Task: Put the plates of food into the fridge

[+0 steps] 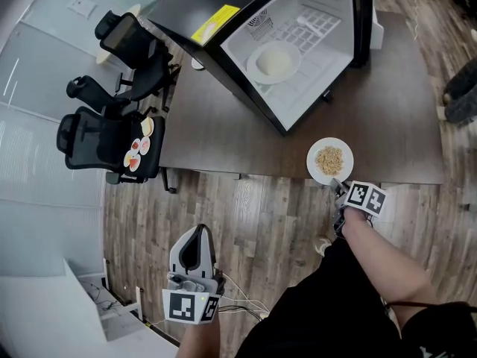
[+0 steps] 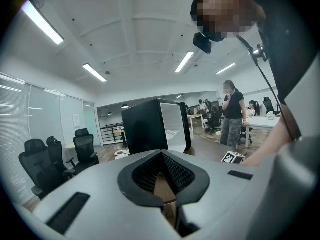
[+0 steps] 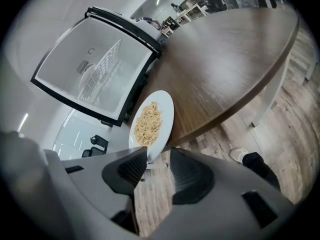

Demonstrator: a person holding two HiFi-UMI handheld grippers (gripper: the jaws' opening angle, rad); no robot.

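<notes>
A white plate of crumbly tan food (image 1: 329, 159) lies at the near edge of the dark wooden table (image 1: 216, 125). My right gripper (image 1: 339, 190) is at the plate's near rim. In the right gripper view that plate (image 3: 152, 121) has its rim between the open jaws of my right gripper (image 3: 159, 156), close to the left one, and the pads do not press on it. The black fridge (image 1: 298, 43) lies on the table with its door open, and a white plate (image 1: 273, 62) rests inside it. My left gripper (image 1: 197, 233) hangs over the floor, shut and empty.
Two black office chairs stand left of the table, and the nearer chair (image 1: 89, 144) carries small plates of food (image 1: 138, 151). In the left gripper view the fridge (image 2: 150, 126) stands ahead and people stand by desks (image 2: 260, 121) at the far right. Wood floor lies under me.
</notes>
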